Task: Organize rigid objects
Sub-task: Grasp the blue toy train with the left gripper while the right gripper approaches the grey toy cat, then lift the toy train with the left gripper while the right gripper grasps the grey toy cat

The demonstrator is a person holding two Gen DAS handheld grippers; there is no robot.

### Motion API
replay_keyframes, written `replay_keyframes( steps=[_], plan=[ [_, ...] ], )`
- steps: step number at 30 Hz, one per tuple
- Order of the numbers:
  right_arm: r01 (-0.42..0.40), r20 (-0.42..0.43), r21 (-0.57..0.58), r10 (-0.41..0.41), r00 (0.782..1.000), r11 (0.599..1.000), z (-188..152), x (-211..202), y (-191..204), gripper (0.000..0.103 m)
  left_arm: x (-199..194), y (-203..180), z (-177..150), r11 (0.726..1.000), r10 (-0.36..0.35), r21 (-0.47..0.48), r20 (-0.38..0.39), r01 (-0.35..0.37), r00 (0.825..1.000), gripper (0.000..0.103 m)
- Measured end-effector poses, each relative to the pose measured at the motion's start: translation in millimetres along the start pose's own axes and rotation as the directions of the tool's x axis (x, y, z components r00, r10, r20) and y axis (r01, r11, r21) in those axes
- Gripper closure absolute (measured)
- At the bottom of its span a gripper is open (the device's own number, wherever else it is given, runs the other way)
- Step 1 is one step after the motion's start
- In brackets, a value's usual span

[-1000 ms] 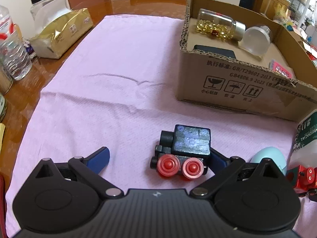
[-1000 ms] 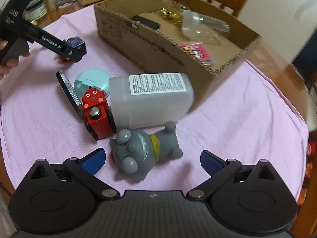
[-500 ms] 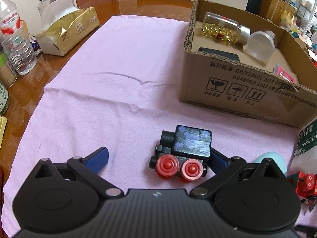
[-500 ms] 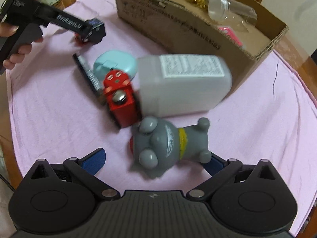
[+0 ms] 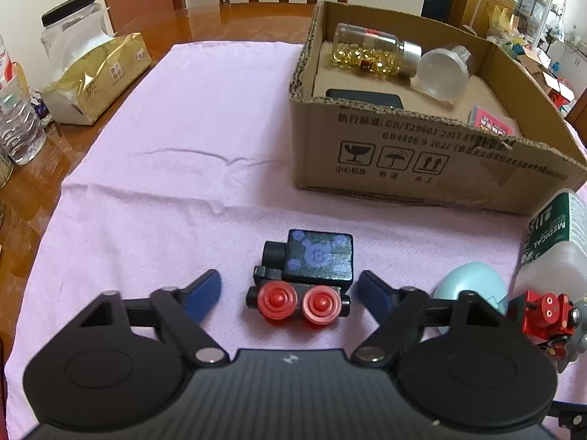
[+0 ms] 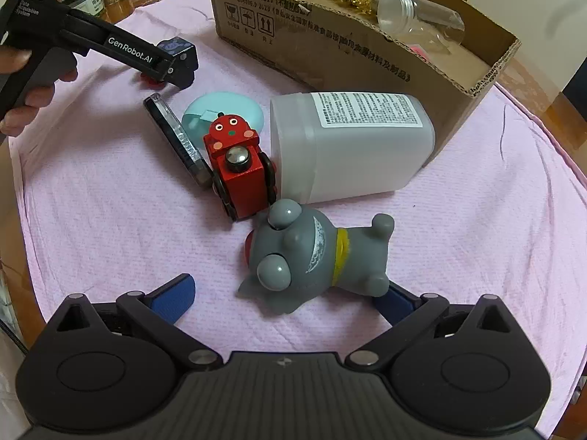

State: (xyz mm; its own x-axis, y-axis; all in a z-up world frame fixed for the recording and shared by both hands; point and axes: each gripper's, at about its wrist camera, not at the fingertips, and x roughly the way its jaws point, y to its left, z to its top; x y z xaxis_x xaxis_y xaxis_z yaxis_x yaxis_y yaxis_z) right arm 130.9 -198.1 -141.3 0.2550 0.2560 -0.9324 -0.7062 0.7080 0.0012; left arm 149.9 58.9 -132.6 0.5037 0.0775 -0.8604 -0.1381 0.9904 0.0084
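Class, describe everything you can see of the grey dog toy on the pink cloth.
The grey dog toy looks like smooth rubber or vinyl. It has bulging eyes, a toothy grin, a yellow collar, stubby legs and something red at its snout. It lies on its side on the pink cloth, head toward the red toy train, which it seems to touch. The open right gripper straddles it, one finger partly hidden behind its body.

A gold tissue pack [image 5: 99,77] lies far ahead-left of the tongs, a black-lidded clear jar [image 5: 71,25] behind it, a water bottle [image 5: 18,128] nearer left.
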Motion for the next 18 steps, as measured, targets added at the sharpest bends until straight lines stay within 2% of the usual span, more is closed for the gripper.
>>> replay_keyframes(
  steps=[7,18],
  plan=[
    [0.011,0.024,0.025,-0.012,1.000,1.000,-3.6,-0.9,0.7,0.000,-3.5,-2.2,0.7,1.000,0.001,-0.005,0.007,-0.001,1.000,0.043],
    [0.037,0.032,0.091,-0.040,0.999,0.995,2.8,-1.3,-1.2,0.001,-3.9,-4.7,1.4,1.000,-0.004,0.008,0.005,0.004,1.000,0.046]
  ],
)
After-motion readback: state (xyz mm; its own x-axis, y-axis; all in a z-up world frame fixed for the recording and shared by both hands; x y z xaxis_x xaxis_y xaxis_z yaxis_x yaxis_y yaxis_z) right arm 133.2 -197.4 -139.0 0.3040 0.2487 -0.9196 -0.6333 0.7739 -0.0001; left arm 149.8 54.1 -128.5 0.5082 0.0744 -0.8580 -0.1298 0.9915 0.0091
